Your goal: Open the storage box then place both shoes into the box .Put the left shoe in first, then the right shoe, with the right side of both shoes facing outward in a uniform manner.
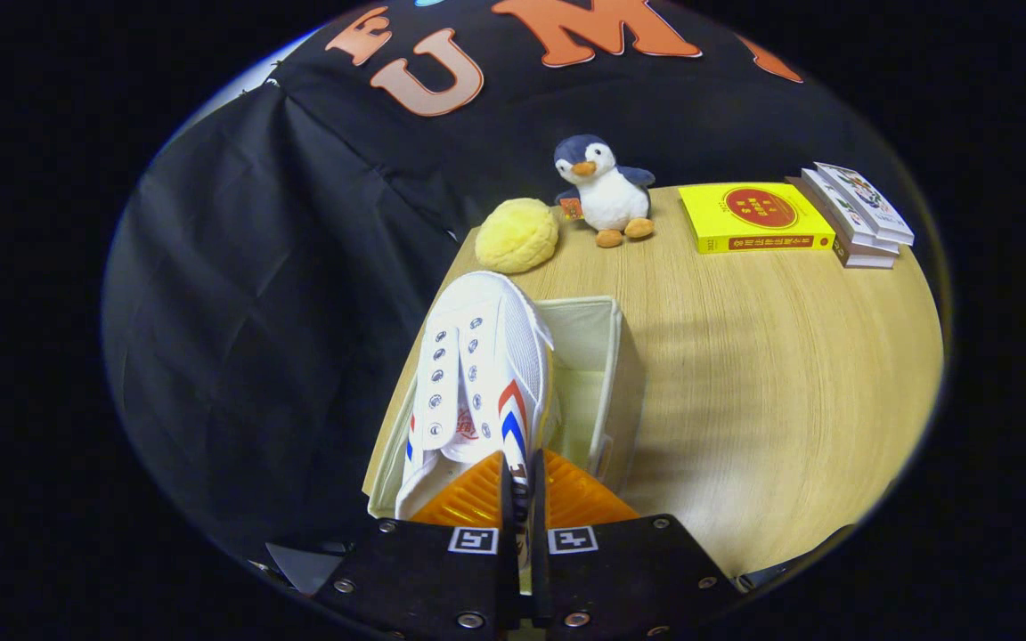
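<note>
A white sneaker (pixel 476 374) with red and blue chevron stripes hangs toe-forward straight ahead of my gripper (pixel 520 485). Both fingers are pressed on its heel collar, so the gripper is shut on the shoe. Below and to the right of the shoe stands the open cream fabric storage box (pixel 613 374) on the wooden table (pixel 789 374). The shoe sits over the box's left half, its toe reaching past the far rim. The box floor to the right of the shoe looks bare. Whether the sole touches the box floor is hidden.
Beyond the box on the table lie a yellow fluffy ball (pixel 517 235), a plush penguin (pixel 604 191), a yellow book (pixel 755 218) and a small stack of books (pixel 860 214). The table's left edge runs close beside the box. Bare wood stretches to the right.
</note>
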The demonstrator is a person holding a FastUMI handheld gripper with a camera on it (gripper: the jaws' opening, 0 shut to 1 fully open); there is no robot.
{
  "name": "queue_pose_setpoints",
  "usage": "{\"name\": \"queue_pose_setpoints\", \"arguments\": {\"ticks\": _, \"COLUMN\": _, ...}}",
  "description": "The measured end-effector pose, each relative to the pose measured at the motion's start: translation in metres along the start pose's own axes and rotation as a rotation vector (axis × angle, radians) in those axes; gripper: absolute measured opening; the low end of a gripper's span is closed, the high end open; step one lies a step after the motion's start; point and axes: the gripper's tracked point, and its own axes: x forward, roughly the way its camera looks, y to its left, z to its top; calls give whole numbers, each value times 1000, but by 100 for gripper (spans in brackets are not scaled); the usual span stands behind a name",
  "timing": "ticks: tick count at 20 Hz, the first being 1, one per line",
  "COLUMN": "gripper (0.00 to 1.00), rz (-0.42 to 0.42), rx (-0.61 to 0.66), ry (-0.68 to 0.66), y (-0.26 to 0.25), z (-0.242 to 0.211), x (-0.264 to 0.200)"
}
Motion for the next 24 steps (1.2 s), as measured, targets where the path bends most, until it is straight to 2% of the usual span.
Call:
{"name": "queue_pose_setpoints", "arguments": {"ticks": 3, "gripper": 6, "rz": -52, "rx": 2, "ry": 27, "y": 0, "z": -12, "x": 14}}
{"name": "queue_pose_setpoints", "arguments": {"ticks": 7, "gripper": 6, "rz": -175, "rx": 3, "ry": 62, "y": -15, "z": -30, "x": 22}}
{"name": "queue_pose_setpoints", "arguments": {"ticks": 9, "gripper": 7, "rz": -173, "rx": 6, "ry": 51, "y": -12, "z": -29, "x": 25}}
{"name": "queue_pose_setpoints", "arguments": {"ticks": 13, "gripper": 26, "rz": -139, "rx": -3, "ry": -5, "y": -6, "z": -20, "x": 17}}
{"name": "queue_pose_setpoints", "arguments": {"ticks": 14, "gripper": 33, "rz": -96, "rx": -4, "ry": -45, "y": 2, "z": -12, "x": 14}}
{"name": "queue_pose_setpoints", "arguments": {"ticks": 16, "gripper": 33, "rz": -57, "rx": -8, "ry": -127, "y": 7, "z": 9, "x": 0}}
{"name": "queue_pose_setpoints", "arguments": {"ticks": 20, "gripper": 45, "rz": -113, "rx": -97, "ry": -280, "y": -22, "z": 52, "x": -35}}
{"name": "queue_pose_setpoints", "arguments": {"ticks": 24, "gripper": 59, "rz": -153, "rx": -119, "ry": -366, "y": -58, "z": 76, "x": -67}}
